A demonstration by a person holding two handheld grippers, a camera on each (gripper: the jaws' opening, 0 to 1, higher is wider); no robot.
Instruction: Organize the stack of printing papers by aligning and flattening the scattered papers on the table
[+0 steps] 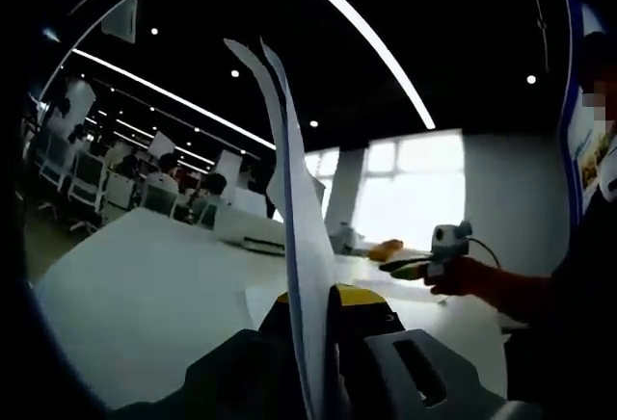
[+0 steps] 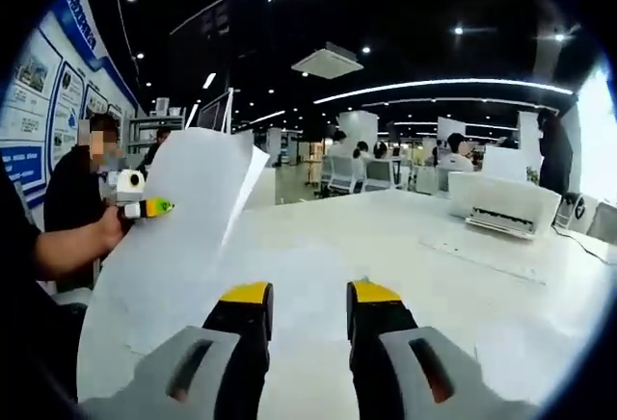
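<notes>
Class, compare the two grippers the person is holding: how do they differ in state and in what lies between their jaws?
The left gripper is shut on upright sheets of paper that rise between its jaws; the right gripper holds nothing. The left gripper's jaws are pressed together against the sheets, while the right gripper's jaws stand apart with a bare gap showing the white table. Both have black jaws with yellow tips.

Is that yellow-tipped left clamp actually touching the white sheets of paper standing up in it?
Touching. In the left gripper view, the left gripper has its jaws closed on the upright white paper sheets, with no gap.
</notes>
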